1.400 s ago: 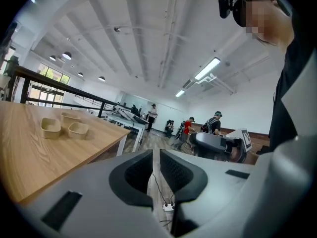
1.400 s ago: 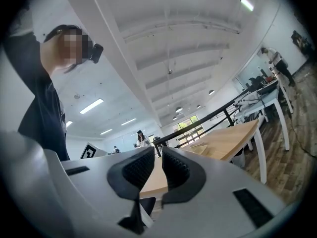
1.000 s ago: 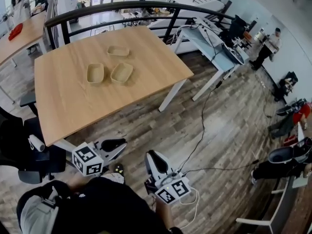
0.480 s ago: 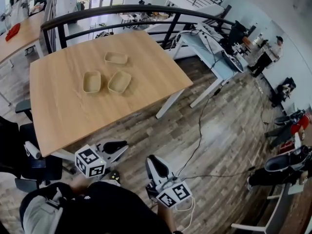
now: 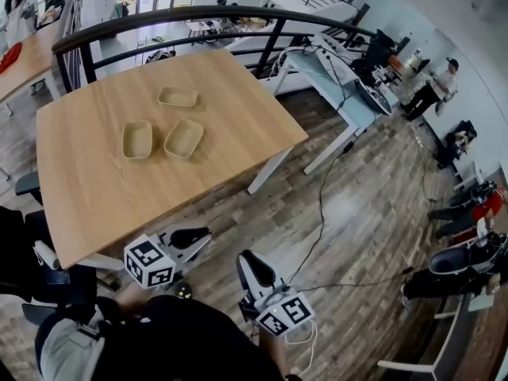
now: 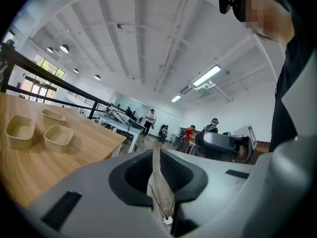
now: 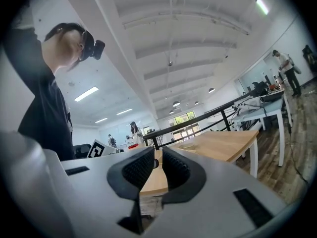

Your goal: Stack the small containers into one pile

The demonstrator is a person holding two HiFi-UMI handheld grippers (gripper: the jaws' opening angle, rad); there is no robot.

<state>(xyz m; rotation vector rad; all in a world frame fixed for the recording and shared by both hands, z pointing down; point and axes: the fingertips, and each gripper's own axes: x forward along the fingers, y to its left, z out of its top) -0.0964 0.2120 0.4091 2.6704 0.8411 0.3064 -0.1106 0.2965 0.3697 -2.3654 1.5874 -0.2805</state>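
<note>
Containers: three small containers (image 5: 183, 138) lie unstacked on the table (image 5: 87, 189), well ahead of both jaw pairs and off to their left.
Jaws: left gripper (image 5: 189, 237) and right gripper (image 5: 252, 267) are both closed on nothing.
Nearer: left gripper, I judge.

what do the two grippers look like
The left gripper and right gripper are light grey shells with black ribbed pads, and each carries a white cube of black square markers. A white cable loops from the right one.
</note>
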